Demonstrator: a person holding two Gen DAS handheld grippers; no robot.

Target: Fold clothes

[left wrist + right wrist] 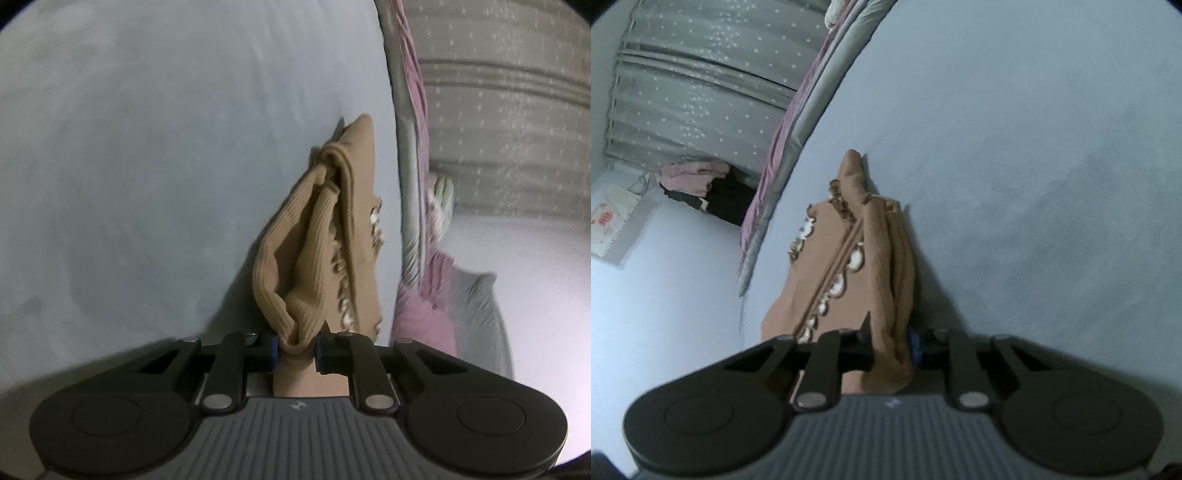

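Note:
A tan ribbed knit garment with white scalloped lace trim hangs bunched over the grey-blue bed sheet. My left gripper is shut on one ribbed edge of it. In the right wrist view the same tan garment stretches away from my right gripper, which is shut on another bunched edge. Both views are tilted, so the sheet stands like a wall. The garment's far end touches the sheet near the bed edge.
The bed edge has grey and pink bedding running along it. A grey curtain with star dots hangs beyond. A pile of pink and black clothes lies on the pale floor, near a white bag.

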